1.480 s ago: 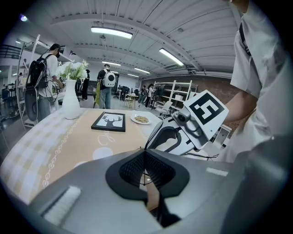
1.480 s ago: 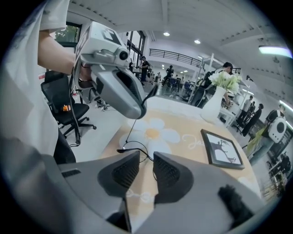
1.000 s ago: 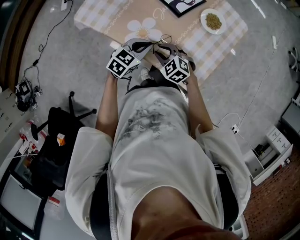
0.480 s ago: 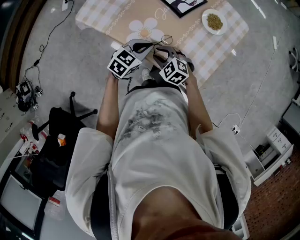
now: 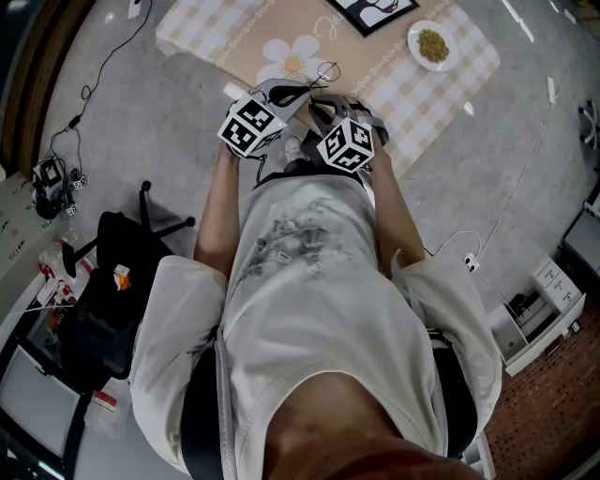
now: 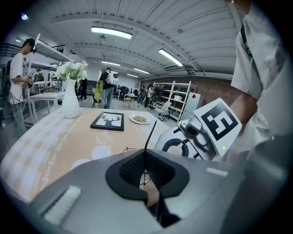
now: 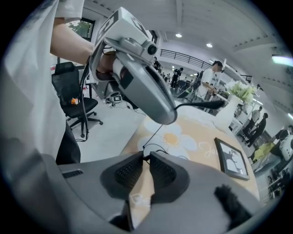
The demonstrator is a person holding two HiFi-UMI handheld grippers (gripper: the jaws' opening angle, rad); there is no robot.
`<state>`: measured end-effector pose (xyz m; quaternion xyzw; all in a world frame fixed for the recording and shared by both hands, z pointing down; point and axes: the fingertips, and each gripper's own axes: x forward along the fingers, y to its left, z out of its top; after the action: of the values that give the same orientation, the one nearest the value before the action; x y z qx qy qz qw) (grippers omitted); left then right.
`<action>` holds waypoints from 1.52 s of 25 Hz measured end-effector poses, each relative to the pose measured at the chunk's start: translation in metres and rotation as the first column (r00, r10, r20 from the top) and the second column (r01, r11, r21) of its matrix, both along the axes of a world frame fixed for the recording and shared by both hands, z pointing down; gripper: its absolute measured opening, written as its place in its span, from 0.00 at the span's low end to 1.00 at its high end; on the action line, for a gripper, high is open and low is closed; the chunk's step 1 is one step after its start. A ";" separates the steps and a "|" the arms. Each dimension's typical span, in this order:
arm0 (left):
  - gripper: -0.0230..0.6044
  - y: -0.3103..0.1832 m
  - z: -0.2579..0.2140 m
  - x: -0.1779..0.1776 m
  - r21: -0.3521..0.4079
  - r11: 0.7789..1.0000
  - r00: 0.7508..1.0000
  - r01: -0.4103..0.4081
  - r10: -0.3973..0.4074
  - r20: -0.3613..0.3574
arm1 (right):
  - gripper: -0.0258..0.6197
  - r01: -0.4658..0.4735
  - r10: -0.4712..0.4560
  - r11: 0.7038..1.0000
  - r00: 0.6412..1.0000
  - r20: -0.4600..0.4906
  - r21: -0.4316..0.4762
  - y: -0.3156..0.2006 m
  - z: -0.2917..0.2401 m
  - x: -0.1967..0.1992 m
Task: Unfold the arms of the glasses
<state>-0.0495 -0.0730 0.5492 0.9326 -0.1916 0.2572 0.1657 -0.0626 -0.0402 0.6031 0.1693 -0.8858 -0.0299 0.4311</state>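
While the left hand-held gripper (image 6: 144, 152) clamps the glasses (image 6: 150, 135), the right one (image 7: 146, 156) just pinched them.

Thin dark wire glasses (image 5: 325, 72). Matt checked fabric cloth (image 5: 441, 89). Left gripper (image 6: 145, 155) and right gripper (image 7: 145, 158): smooth matt grey plastic, with ribbed black pads (image 7: 128, 171). Glossy white vase (image 6: 70, 103).

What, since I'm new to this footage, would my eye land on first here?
The bold marker cubes on the left tongs and right tongs, held close together over the near edge of the checked tablecloth, both gripping thin black glasses; the right jaws have just been closing on them. Behind lie a white flower print and a framed deer picture.
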 end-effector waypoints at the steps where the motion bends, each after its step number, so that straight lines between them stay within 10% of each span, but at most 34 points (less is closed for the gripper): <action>1: 0.05 0.000 0.000 0.000 0.001 1.000 1.000 0.000 0.000 0.000 | 0.13 -0.006 0.006 1.000 1.000 -0.001 0.004 0.000 -0.001 0.001; 38: 0.05 0.012 -0.001 -0.001 0.013 1.000 1.000 0.014 -0.014 0.001 | 0.08 -0.233 0.227 0.966 0.972 0.057 0.114 -0.028 -0.066 0.039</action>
<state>-0.0509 -0.0612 0.5485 0.9322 -0.1999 0.2551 0.1614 -0.0234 -0.0684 0.5366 0.2970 -0.8658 -0.0290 0.4016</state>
